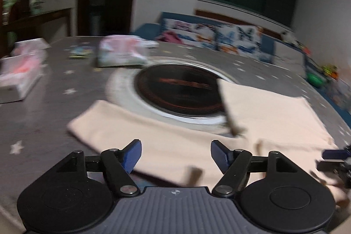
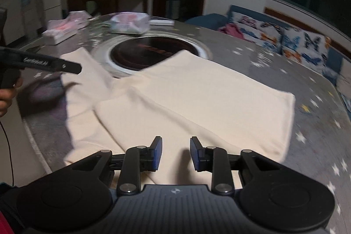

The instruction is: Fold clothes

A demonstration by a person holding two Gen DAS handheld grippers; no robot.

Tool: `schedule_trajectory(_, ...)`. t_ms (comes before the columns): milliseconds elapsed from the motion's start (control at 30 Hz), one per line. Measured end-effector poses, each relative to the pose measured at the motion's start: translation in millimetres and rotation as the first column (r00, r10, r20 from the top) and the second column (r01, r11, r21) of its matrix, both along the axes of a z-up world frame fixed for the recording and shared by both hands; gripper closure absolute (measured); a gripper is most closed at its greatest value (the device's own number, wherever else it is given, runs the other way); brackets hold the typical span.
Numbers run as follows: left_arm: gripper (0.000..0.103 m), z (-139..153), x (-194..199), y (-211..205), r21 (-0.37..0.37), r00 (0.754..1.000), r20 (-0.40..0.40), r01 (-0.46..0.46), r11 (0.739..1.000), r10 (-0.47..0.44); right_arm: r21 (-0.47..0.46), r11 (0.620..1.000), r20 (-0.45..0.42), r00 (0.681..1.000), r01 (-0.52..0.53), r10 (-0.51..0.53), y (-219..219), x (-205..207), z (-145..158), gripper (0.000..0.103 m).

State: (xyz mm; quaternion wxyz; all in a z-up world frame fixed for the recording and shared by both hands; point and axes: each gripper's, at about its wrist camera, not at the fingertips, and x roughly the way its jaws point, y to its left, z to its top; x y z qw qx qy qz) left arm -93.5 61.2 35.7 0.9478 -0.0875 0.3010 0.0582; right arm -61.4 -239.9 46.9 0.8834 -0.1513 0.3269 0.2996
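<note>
I see a round table (image 2: pixel 274 71) under a grey cloth with white stars, a dark round hotplate (image 2: pixel 151 52) set in its middle. A cream garment (image 2: pixel 197 98) lies spread on it, overlapping the hotplate's rim; plastic-wrapped packs (image 2: pixel 129 23) sit at the far edge.

Open tabletop around the cloth

Bare table (image 2: pixel 296 71) at 2 o'clock; tissue packs (image 2: pixel 129 23) stand at 11, beyond the cooktop (image 2: pixel 153 52).

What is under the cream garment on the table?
The cream garment lies on the grey star-patterned tablecloth. Its far edge overlaps the rim of the round inset cooktop. Anything else beneath it is hidden.
</note>
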Motion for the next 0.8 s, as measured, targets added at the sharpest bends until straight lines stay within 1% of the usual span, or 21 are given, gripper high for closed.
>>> schedule_trajectory(67, 0.029, -0.4, -3.2, 12.0, 0.006, 0.998, 0.005, -0.057, 0.998, 0.057, -0.001, 1.000, 0.006, 1.000, -0.026, 0.026, 11.1, 0.0, 0.3, 0.076)
schedule_trajectory(167, 0.029, -1.9, -3.0, 32.0, -0.006, 0.991, 0.006, -0.135, 0.991, 0.135, -0.005, 0.998, 0.016, 0.997, -0.070, 0.070, 29.6, 0.1, 0.4, 0.076)
schedule_trajectory(333, 0.030, -4.6, -1.5, 65.7, -0.030, 0.965, 0.005, -0.261, 0.965, 0.261, -0.020, 0.991, 0.006, 0.992, -0.129, 0.129, 52.6, -0.8, -4.1, 0.076)
schedule_trajectory(400, 0.031, -7.0, 2.1, 76.5, -0.042, 0.957, -0.004, -0.288, 0.957, 0.289, -0.030, 0.990, 0.000, 0.990, -0.141, 0.141, 58.8, -1.4, -6.7, 0.076)
schedule_trajectory(433, 0.035, -8.5, 4.2, 79.7, -0.047, 0.956, -0.008, -0.293, 0.955, 0.293, -0.028, 0.989, -0.001, 0.990, -0.143, 0.143, 59.5, -2.2, -6.2, 0.076)
schedule_trajectory(467, 0.043, -10.0, 6.3, 81.9, -0.053, 0.956, -0.011, -0.294, 0.954, 0.294, -0.025, 0.989, -0.002, 0.990, -0.144, 0.144, 60.1, -3.0, -5.7, 0.076)
schedule_trajectory(700, 0.068, -20.4, 20.2, 96.4, -0.088, 0.953, -0.030, -0.302, 0.949, 0.301, -0.018, 0.991, 0.007, 0.992, -0.129, 0.129, 56.5, -6.0, 0.5, 0.076)
schedule_trajectory(733, 0.080, -21.1, 21.1, 97.6, -0.091, 0.951, -0.030, -0.308, 0.947, 0.306, -0.017, 0.992, 0.008, 0.992, -0.126, 0.126, 55.3, -6.4, 1.4, 0.076)
schedule_trajectory(800, 0.094, -22.4, 22.9, 100.0, -0.096, 0.948, -0.031, -0.319, 0.943, 0.318, -0.012, 0.993, 0.010, 0.993, -0.117, 0.117, 51.7, -7.1, 2.6, 0.076)
